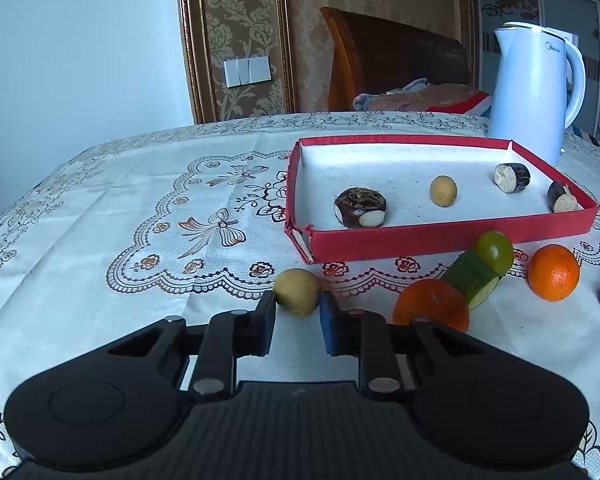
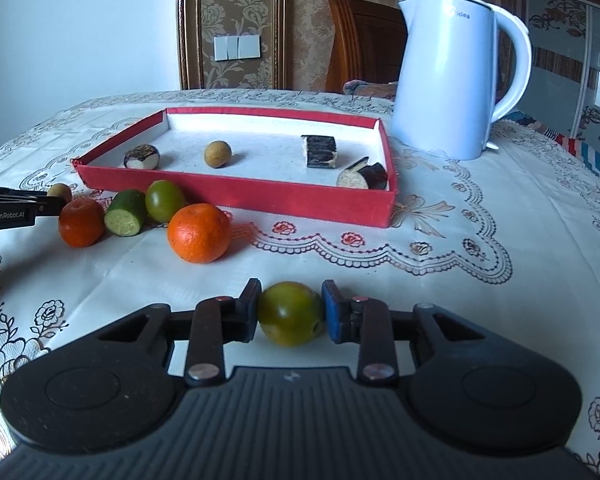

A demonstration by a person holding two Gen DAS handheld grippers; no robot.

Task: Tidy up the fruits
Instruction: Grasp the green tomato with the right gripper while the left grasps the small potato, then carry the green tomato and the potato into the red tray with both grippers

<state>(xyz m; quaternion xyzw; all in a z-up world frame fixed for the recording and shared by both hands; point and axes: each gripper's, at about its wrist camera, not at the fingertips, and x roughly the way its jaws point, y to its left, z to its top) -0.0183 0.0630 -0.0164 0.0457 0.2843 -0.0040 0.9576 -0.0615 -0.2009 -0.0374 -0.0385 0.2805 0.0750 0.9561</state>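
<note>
We pinch a tan fruit (image 1: 297, 292) with our left gripper (image 1: 298, 312) and a green fruit (image 2: 291, 314) with our right gripper (image 2: 291, 312); its underside is hidden. The red tray (image 2: 236, 196) holds four pieces.

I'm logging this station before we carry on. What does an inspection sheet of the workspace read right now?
Surface: table under patterned tablecloth.
Job's things: red tray holds four pieces; two oranges, cucumber piece, green fruit lie outside it.
Clutter: white kettle beside tray.
Grippers: left gripper shut on small tan fruit; right gripper shut on green-brown fruit.
Cables: nothing seen.
Surroundings: wooden chair, wall switches.
</note>
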